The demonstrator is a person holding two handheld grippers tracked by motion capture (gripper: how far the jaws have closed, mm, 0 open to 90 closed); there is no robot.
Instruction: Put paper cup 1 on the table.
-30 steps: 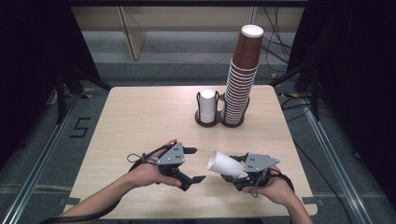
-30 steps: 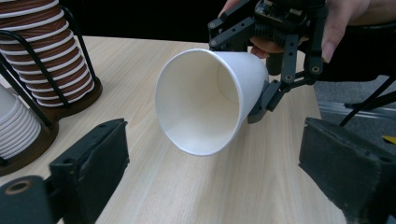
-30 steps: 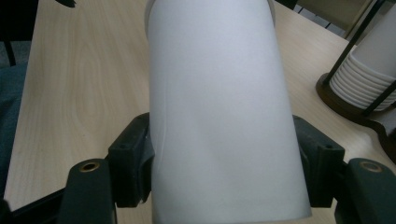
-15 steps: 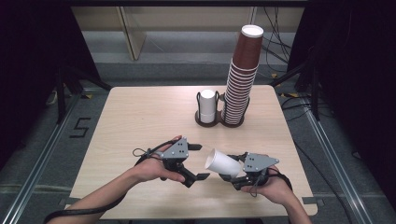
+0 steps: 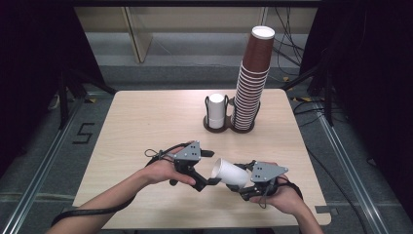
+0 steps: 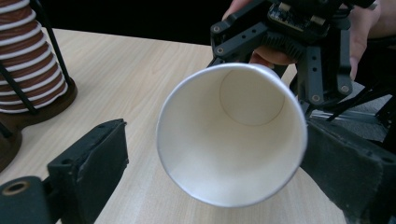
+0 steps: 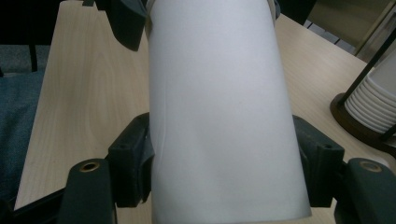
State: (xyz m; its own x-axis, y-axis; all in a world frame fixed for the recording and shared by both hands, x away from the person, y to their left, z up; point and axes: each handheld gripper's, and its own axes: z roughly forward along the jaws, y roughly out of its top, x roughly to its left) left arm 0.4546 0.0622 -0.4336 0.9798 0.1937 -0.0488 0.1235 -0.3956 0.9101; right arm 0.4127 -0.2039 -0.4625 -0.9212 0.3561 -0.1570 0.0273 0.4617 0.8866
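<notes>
A white paper cup [image 5: 229, 173] lies on its side above the table's front edge, its mouth facing left. My right gripper [image 5: 245, 178] is shut on the cup's lower half; its jaws press both sides of the white wall [image 7: 219, 116]. My left gripper [image 5: 210, 167] faces the open mouth [image 6: 231, 135] with one jaw on each side of the rim. Its jaws have just been closing with the rim between them. A gap remains on one side, and the other jaw sits right at the rim. The right gripper [image 6: 280, 51] holds the cup's base behind.
A tall stack of brown cups [image 5: 253, 78] stands in a round holder at the back of the wooden table [image 5: 146, 122]. A short stack of white cups [image 5: 216, 109] stands in a holder beside it. Cables trail from both grippers.
My left gripper has moved right towards the cup, and its jaws now straddle the rim. The right gripper and the cup have stayed in place.
</notes>
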